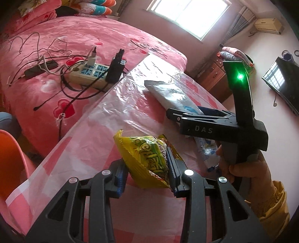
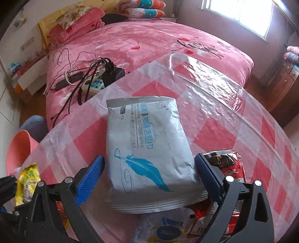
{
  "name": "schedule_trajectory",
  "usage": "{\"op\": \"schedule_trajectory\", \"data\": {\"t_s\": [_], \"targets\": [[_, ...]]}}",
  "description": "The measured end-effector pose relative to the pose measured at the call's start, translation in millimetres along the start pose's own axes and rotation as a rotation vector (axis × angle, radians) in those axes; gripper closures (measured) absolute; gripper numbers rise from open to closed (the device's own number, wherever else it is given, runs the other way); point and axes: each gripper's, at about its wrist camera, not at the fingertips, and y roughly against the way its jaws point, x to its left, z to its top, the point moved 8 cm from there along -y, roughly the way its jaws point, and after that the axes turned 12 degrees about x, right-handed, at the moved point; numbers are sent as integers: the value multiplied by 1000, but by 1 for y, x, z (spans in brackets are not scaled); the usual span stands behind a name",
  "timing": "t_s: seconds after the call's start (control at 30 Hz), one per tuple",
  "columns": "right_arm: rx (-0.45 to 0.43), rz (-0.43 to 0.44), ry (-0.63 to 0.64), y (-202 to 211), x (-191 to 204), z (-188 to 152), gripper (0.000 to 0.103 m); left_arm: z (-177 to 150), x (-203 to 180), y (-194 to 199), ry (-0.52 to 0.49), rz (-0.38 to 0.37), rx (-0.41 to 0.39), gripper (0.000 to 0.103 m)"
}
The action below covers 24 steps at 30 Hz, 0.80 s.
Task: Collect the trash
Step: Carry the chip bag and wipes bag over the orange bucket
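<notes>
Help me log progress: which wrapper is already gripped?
The yellow wrapper, pinched in the left gripper. The grey pack only lies between the right gripper's open jaws.

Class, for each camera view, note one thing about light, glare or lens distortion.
Left wrist view: the window is blown out white, and glare streaks the plastic table cover. Right wrist view: the fisheye bows the table edge into a curve, and sheen whitens the cover near the bed.
</notes>
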Motion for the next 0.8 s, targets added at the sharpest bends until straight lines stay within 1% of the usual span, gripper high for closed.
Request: {"op": "schedule_trajectory", "data": {"t_s": [0.1,0.2,0.3,0.5,0.8], "targets": [[-9,-14,3,1,0,-1,19,-1,3,2,8,3,-4,65],[-21,-15,-2,3,-1,-1,22,-2,7,5,16,7,-9,65],[-39,-25,-3,7,-1,-3,23,-3,12,7,25,8,-13,65],[-79,-3,-25,20,5,-12,23,-7,18,11,32,8,-17,65],[-163,33,-89,59,9,-33,23,-15,22,17,30,7,-19,65]]}}
